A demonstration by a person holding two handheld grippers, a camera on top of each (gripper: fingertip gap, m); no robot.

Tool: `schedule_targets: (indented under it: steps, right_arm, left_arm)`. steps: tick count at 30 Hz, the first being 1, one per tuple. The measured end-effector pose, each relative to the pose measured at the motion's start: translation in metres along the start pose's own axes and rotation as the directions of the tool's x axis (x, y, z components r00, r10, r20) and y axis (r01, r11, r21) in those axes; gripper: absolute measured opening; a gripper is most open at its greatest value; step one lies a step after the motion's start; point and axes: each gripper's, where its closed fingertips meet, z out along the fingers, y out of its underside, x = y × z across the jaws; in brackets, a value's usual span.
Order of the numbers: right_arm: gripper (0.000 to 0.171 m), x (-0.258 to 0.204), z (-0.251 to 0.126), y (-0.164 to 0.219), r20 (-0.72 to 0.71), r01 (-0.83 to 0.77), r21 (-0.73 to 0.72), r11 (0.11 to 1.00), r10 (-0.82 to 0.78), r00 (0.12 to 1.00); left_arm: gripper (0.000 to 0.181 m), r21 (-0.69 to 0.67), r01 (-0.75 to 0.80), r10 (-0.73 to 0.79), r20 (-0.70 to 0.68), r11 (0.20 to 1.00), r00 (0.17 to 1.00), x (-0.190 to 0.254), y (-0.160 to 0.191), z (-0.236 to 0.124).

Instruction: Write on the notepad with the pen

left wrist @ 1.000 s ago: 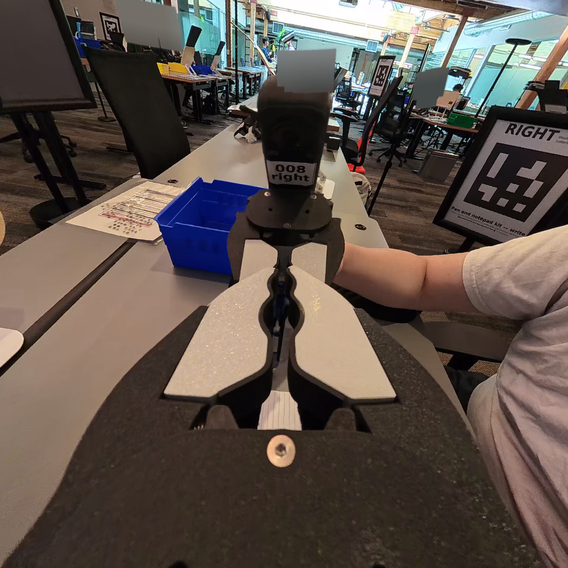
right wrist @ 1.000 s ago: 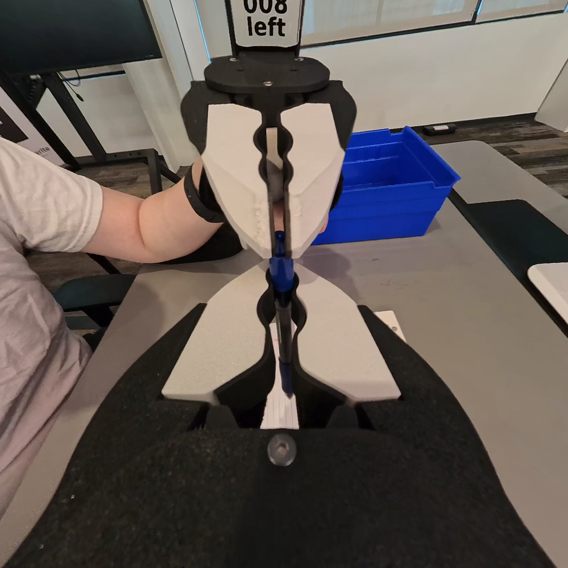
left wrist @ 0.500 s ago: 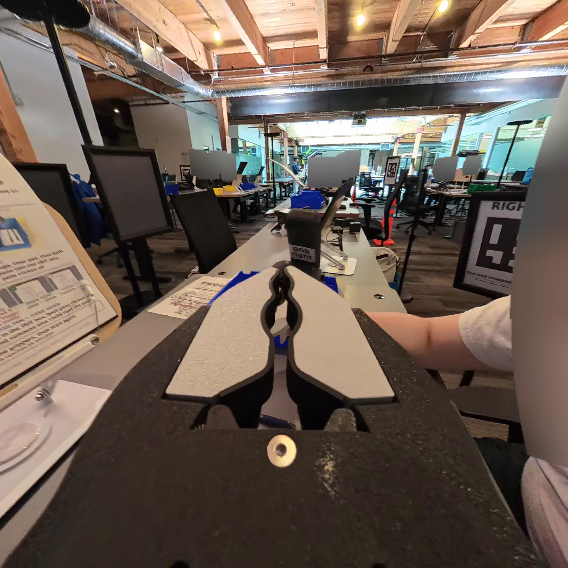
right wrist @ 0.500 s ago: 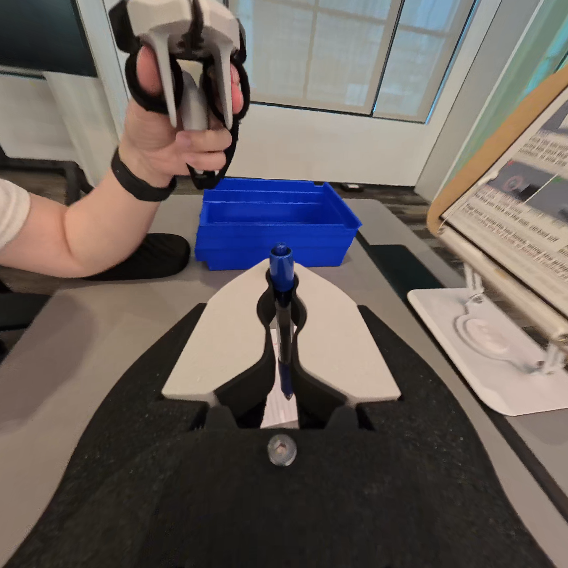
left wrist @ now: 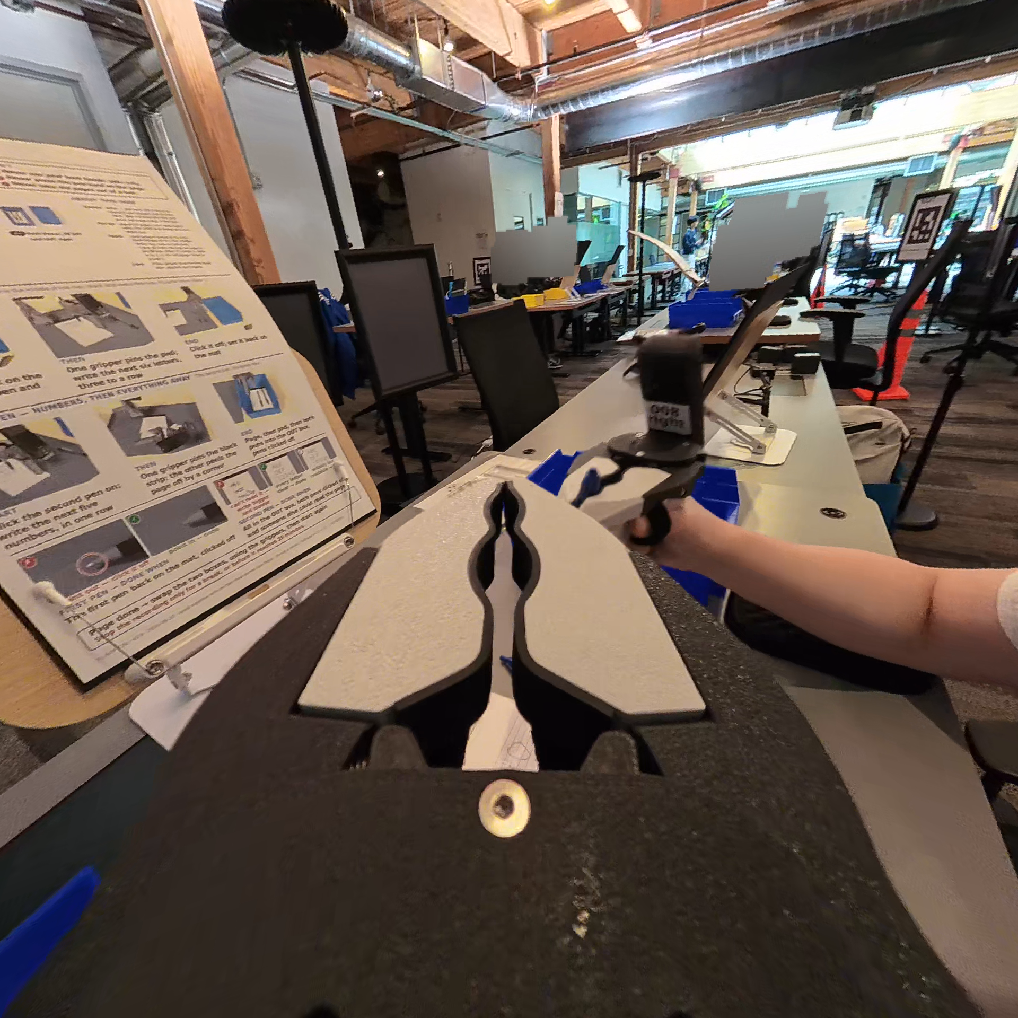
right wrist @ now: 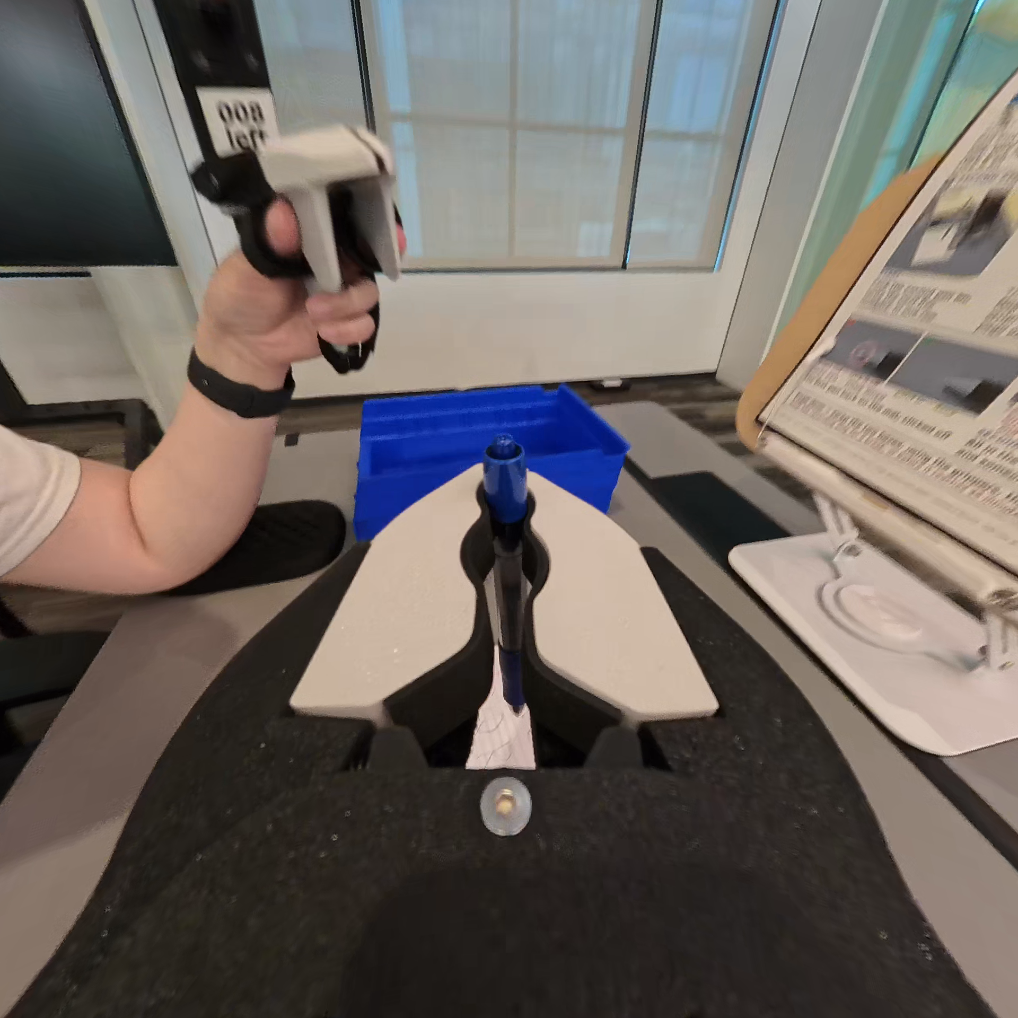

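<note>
pen (right wrist: 505, 556) sits upright in the right gripper (right wrist: 504, 496), whose jaws pinch its barrel, blue cap end up and tip down over the notepad (right wrist: 504, 741). only a strip of that lined white page shows through the gap between the fingers, with a few faint pen strokes already on it; where the notepad lies relative to the tabletop (right wrist: 859, 815) edges is hidden by the gripper body. the left gripper (left wrist: 505, 498) is raised well above the tabletop, its jaws pressed nearly together on nothing, a narrow slit between them.

judging from this, the writing step is in hand, with some marks made. the tip looks close to the paper, though whether it touches i cannot tell. the next move calls for light downward pressure and small, steady strokes, and probably for the left gripper to come down and pin the page so it does not slide. a blue bin (right wrist: 485, 440) stands toward the far edge, an instruction board (right wrist: 909, 341) near the right edge.
</note>
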Motion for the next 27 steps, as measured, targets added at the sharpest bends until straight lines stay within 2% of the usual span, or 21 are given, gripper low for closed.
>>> schedule_targets:
  steps: [3,8,12,16,18,21,27]
  right_arm:
    - [0.005,0.001,-0.011,-0.017,-0.066,0.122,0.051,0.991,-0.118,0.991]
    - [0.005,-0.005,-0.013,-0.020,0.016,0.061,0.081,0.995,-0.063,0.998]
    - [0.005,-0.011,-0.010,-0.018,-0.023,0.186,0.020,0.982,-0.185,0.982]
    - [0.005,-0.010,-0.008,-0.015,-0.019,0.159,0.018,0.987,-0.159,0.987]
    - [0.005,-0.007,-0.009,-0.015,-0.022,0.150,0.037,0.988,-0.149,0.989]
    - [0.004,-0.004,-0.012,-0.017,-0.033,0.174,0.067,0.982,-0.172,0.985]
    - [0.004,-0.005,-0.012,-0.015,-0.020,0.176,0.063,0.982,-0.175,0.984]
  left_arm:
    - [0.000,-0.034,-0.032,0.033,0.021,0.999,0.999,-0.002,0.007,0.006]
    - [0.000,-0.062,-0.054,0.054,-0.002,0.997,0.999,0.003,0.015,0.014]
    - [0.000,-0.056,-0.072,0.071,-0.036,0.996,0.997,0.010,0.015,0.018]
    - [0.000,-0.050,-0.062,0.057,-0.100,0.997,0.993,0.020,0.016,0.021]
    - [0.000,-0.040,-0.079,0.074,-0.109,0.996,0.991,0.024,0.008,0.013]
    - [0.000,-0.029,-0.140,0.140,-0.006,0.990,0.990,0.018,-0.013,-0.015]
    - [0.000,-0.152,-0.142,0.160,0.110,0.978,0.981,0.009,-0.018,-0.062]
